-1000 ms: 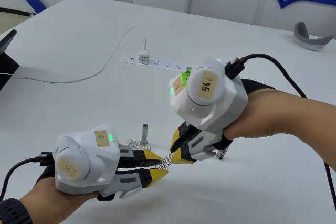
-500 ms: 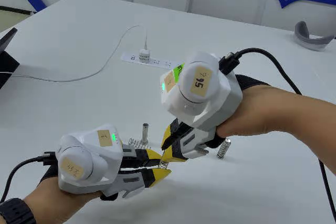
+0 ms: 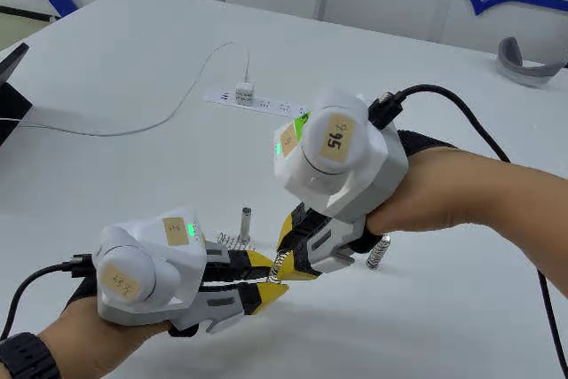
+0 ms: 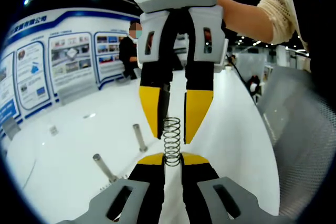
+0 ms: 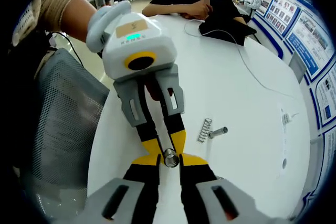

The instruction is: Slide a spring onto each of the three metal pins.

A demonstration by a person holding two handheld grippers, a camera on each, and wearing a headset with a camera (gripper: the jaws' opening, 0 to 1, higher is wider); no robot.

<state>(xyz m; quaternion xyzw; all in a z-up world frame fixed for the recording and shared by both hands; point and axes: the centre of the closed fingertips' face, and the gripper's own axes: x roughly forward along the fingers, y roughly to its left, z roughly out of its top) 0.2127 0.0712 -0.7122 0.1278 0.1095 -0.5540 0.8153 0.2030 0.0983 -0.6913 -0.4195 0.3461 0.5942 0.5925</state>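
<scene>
A short coil spring spans the tips of both grippers. My left gripper, low at the left, is shut on one end. My right gripper comes down from above and is shut on the other end. A bare metal pin stands just behind the left gripper, with a loose spring lying beside it. Another pin carrying a spring stands to the right of the right gripper. In the left gripper view two bare pins stand at the left.
A white power strip with a plugged-in charger and a thin cable lies farther back on the white table. A grey curved object rests at the far right. A black cable runs from the right gripper over the forearm.
The right gripper has moved left and lower, closing on the left gripper's tips, and this uncovered the pin with a spring at the right. The spring stays held between both.
</scene>
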